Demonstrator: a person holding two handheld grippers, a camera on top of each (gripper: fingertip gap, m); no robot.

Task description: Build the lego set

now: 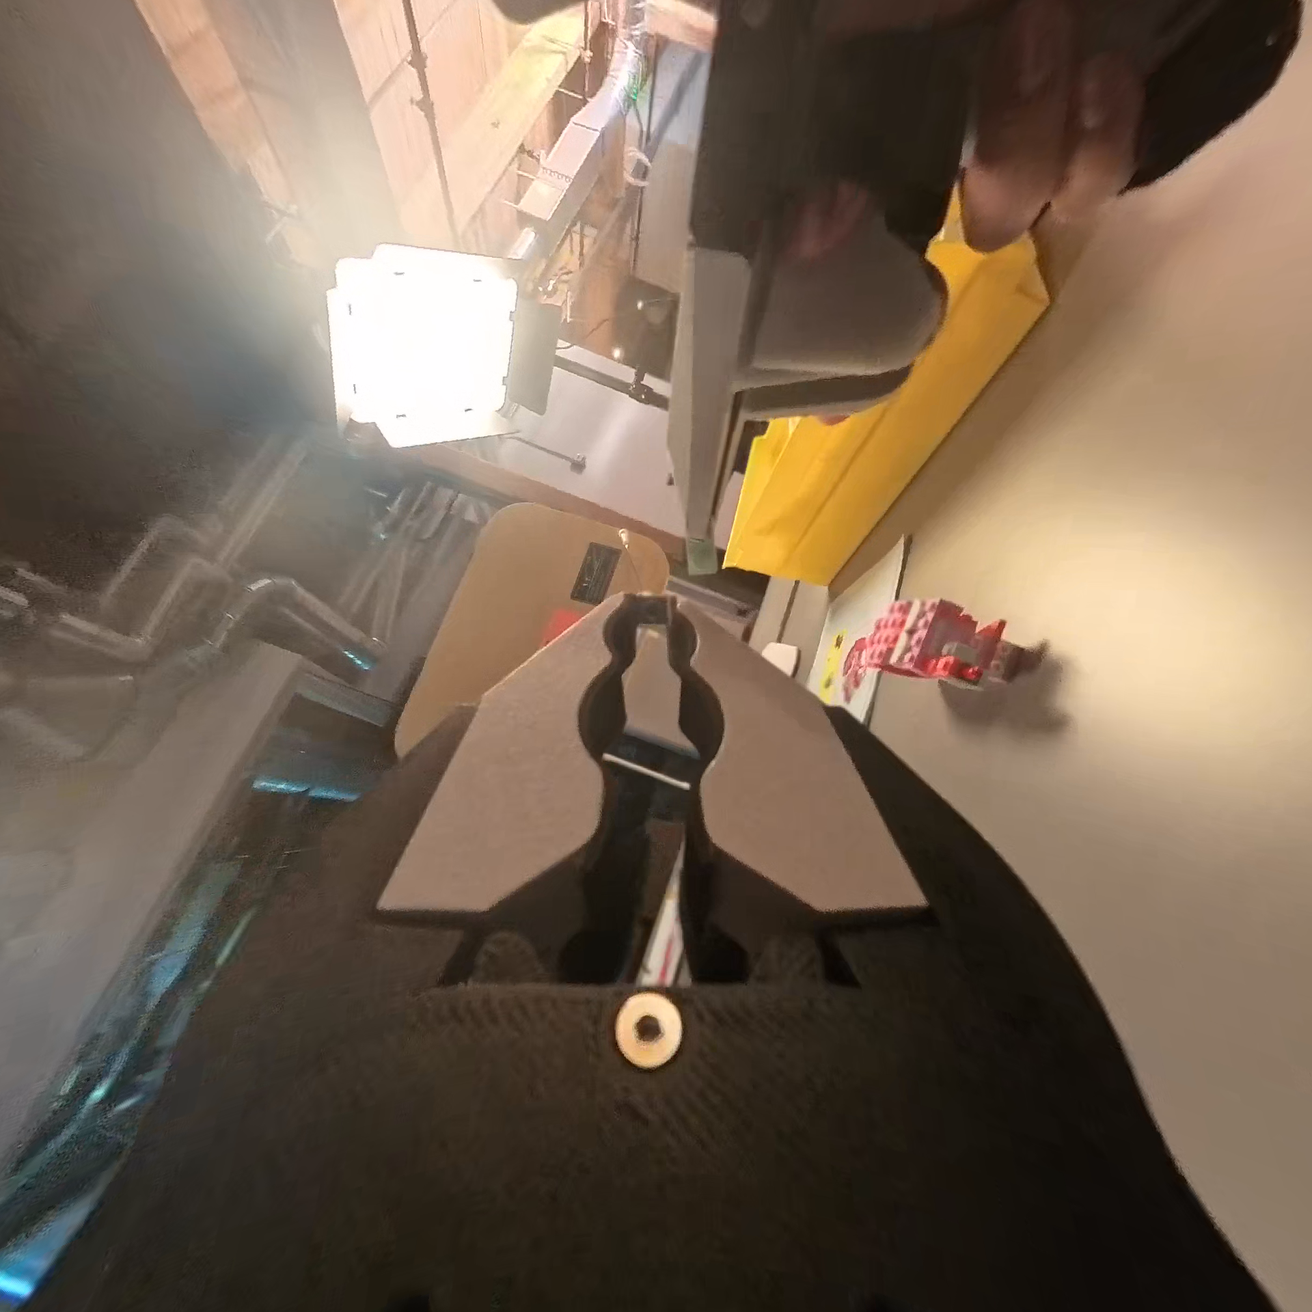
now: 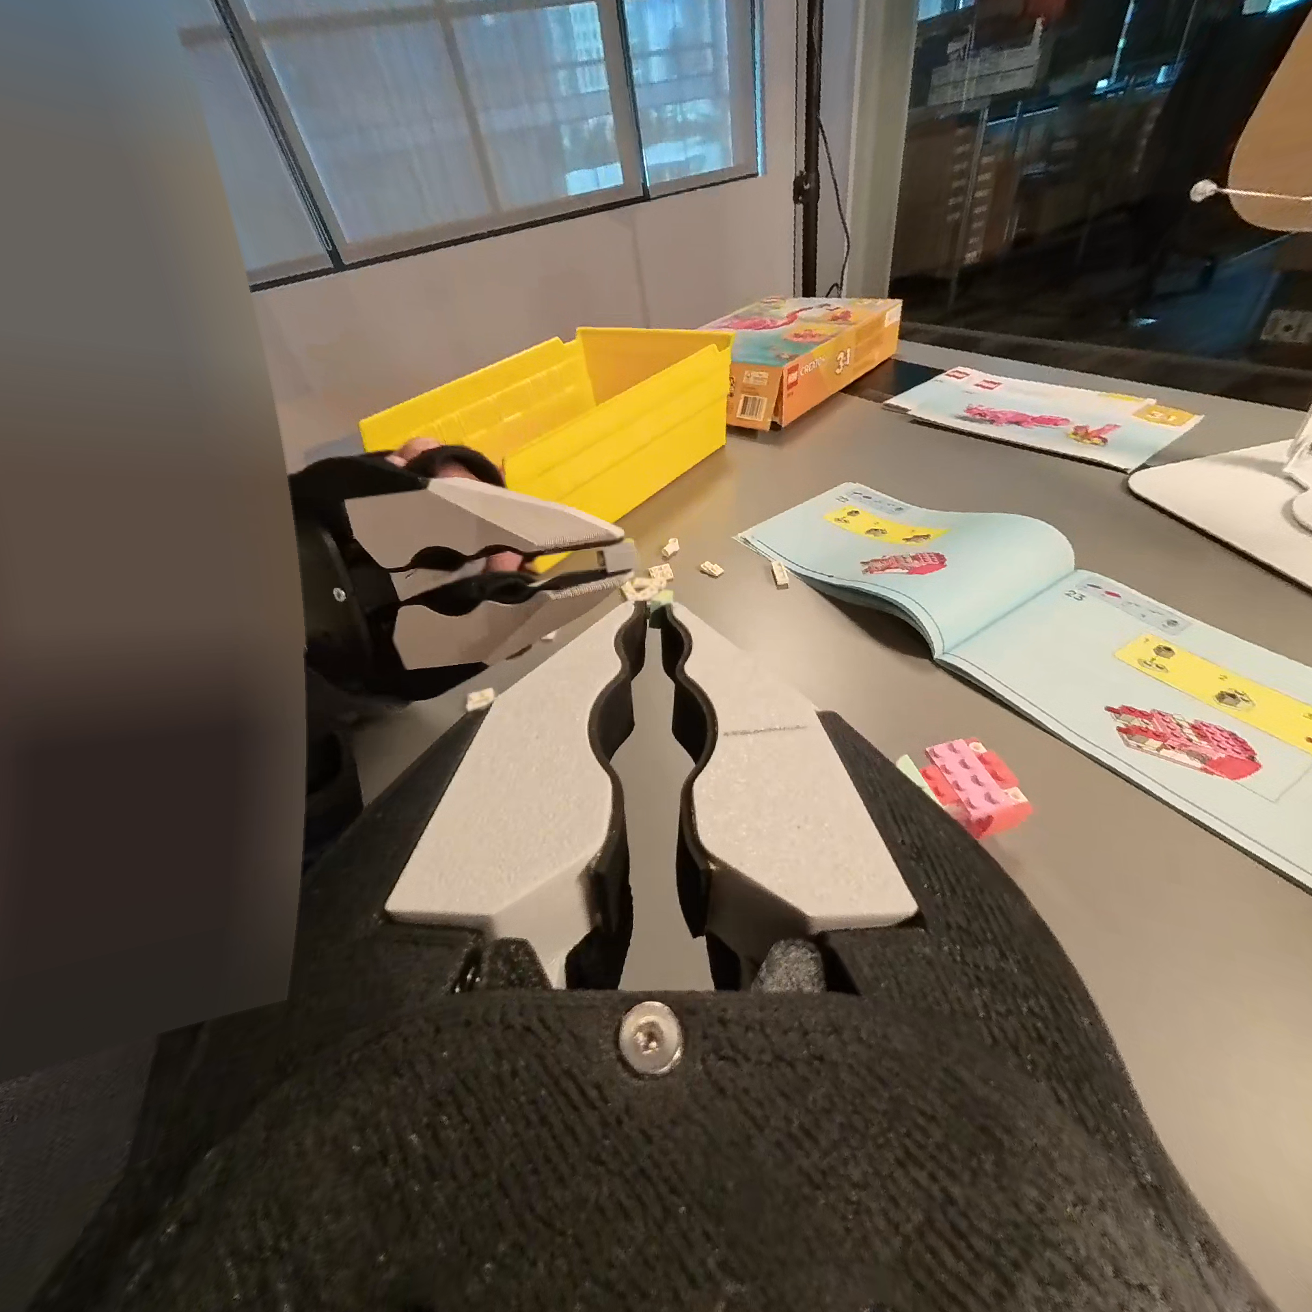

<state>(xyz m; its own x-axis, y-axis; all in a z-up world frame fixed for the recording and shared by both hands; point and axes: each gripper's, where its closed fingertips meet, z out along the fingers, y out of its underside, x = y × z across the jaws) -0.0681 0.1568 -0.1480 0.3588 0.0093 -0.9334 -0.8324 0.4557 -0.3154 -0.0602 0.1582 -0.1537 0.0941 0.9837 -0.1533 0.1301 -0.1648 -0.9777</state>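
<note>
A grey table [image 2: 923, 923] filled the right wrist frame. A yellow bin [image 2: 610, 426] stood upper centre, an open instruction booklet [image 2: 1029, 639] lay at right, and a pink brick model [image 2: 976, 788] sat lower right. The left gripper [image 2: 625, 564], at centre left, pinched a small grey brick [image 2: 614, 556] at its tips. The right gripper [image 2: 657, 616], in the middle, pinched a small pale green piece [image 2: 660, 609]. Loose white bricks [image 2: 671, 568] lay just beyond. Both holds looked shallow, so either piece could slip and drop among them.
</note>
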